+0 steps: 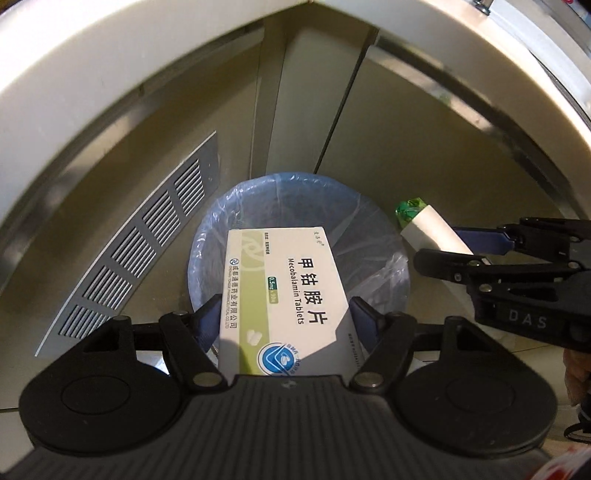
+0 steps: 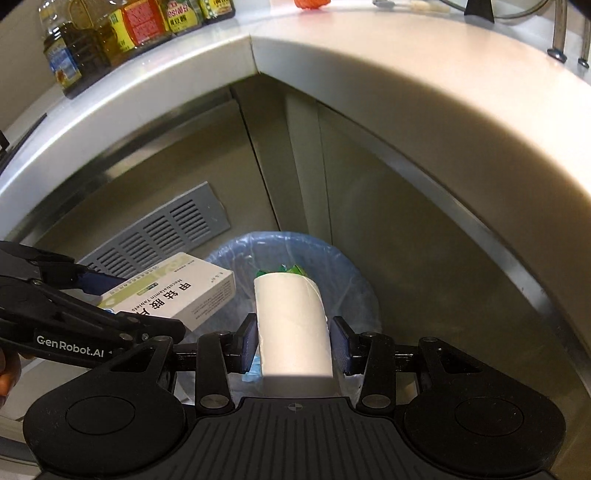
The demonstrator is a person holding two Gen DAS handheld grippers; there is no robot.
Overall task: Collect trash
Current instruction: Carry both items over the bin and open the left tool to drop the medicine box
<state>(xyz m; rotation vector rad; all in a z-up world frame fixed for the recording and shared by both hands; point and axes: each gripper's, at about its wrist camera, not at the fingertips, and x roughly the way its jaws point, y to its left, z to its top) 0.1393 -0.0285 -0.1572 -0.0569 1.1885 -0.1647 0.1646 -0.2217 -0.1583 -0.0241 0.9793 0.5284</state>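
My left gripper [image 1: 286, 319] is shut on a white and green medicine box [image 1: 284, 295] marked Mecobalamin Tablets, held above a round bin lined with a blue plastic bag [image 1: 236, 210]. My right gripper [image 2: 293, 343] is shut on a white paper cup [image 2: 293, 325] with green wrapper stuffed in its far end [image 2: 284, 271], also above the bin [image 2: 343, 273]. In the left wrist view the right gripper [image 1: 476, 247] and its cup [image 1: 432, 229] are to the right of the box. In the right wrist view the left gripper [image 2: 110, 295] and box [image 2: 177, 291] are at the left.
The bin stands on the floor in the corner under a white countertop [image 2: 406, 92]. A grey vent grille [image 1: 140, 251] is set in the cabinet base at the left. Oil and sauce bottles [image 2: 122, 33] stand on the counter above.
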